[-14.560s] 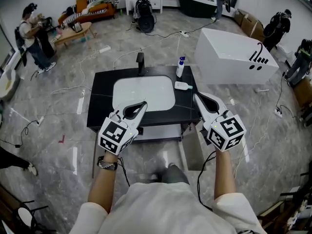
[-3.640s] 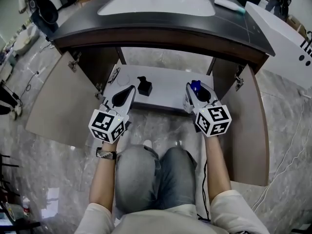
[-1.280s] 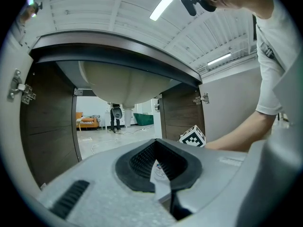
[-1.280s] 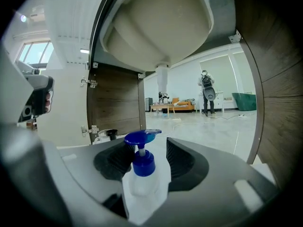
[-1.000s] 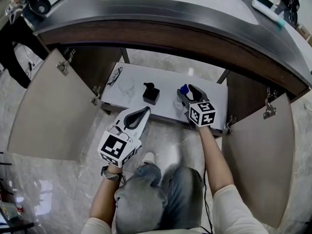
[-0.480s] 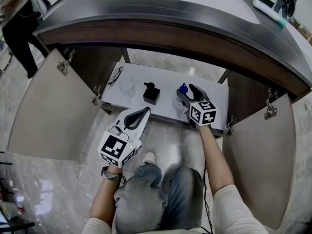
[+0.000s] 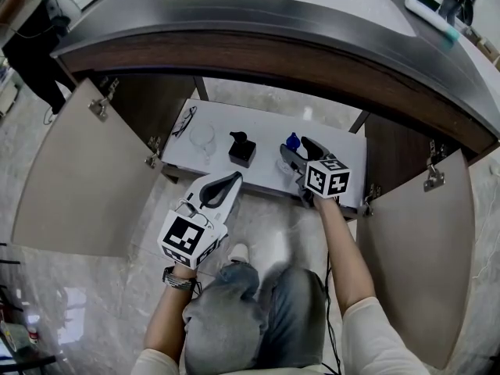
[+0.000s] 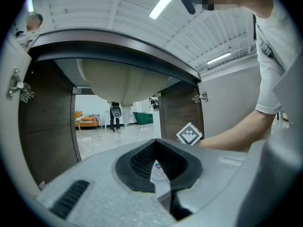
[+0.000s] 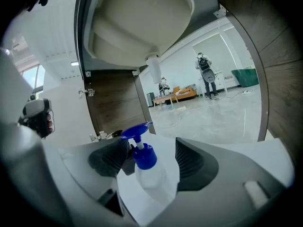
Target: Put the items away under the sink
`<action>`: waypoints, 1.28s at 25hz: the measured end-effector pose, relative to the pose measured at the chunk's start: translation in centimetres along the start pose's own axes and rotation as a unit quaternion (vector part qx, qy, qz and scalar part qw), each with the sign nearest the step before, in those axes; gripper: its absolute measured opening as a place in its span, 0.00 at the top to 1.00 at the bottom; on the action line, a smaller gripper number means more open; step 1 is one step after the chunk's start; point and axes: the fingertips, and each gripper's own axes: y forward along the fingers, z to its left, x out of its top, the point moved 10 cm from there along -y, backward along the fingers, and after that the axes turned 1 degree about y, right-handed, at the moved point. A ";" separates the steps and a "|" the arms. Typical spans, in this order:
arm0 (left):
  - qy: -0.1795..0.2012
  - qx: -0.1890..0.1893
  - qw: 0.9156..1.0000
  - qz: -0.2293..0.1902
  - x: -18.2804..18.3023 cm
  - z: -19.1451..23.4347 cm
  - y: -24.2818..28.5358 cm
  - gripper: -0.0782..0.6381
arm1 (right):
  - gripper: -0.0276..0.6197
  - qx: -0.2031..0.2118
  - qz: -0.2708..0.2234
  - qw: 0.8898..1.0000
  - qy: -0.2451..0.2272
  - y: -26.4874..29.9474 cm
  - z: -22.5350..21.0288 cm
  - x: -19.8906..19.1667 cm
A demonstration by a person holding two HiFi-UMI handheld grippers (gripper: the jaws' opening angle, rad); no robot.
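A clear bottle with a blue pump (image 9: pixel 144 167) stands on the white shelf (image 7: pixel 336 143) under the sink, its blue cap (image 7: pixel 293 141) showing in the head view. My right gripper (image 7: pixel 298 150) is open around it, with a gap beside the right pad (image 9: pixel 191 162). A black dispenser (image 7: pixel 241 148), a clear glass (image 7: pixel 202 137) and a pair of eyeglasses (image 7: pixel 185 120) also sit on the shelf. My left gripper (image 7: pixel 233 178) hangs shut and empty in front of the shelf, over the floor.
Both cabinet doors stand open, the left one (image 7: pixel 86 170) and the right one (image 7: pixel 422 248). The dark counter (image 7: pixel 273 30) overhangs the shelf, with a white tube (image 7: pixel 430 18) on top. The basin's underside (image 9: pixel 142 18) hangs above the bottle.
My right gripper has drawn back slightly to the right, while the bottle stays on the shelf. The left gripper has not moved.
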 end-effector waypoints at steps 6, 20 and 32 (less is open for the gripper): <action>0.004 -0.001 1.000 0.000 0.2 -0.2 -0.1 0.88 | 0.46 0.002 -0.001 1.000 -0.026 -0.6 0.7 0.3; 0.026 -0.001 1.000 -0.013 2.7 -1.0 -1.6 0.88 | 0.49 -0.005 -0.024 0.991 -0.133 -9.2 6.2 1.7; 0.055 -0.008 0.998 -0.028 6.7 -2.6 -3.1 0.88 | 0.68 -0.003 -0.051 0.983 -0.179 -17.3 13.5 7.2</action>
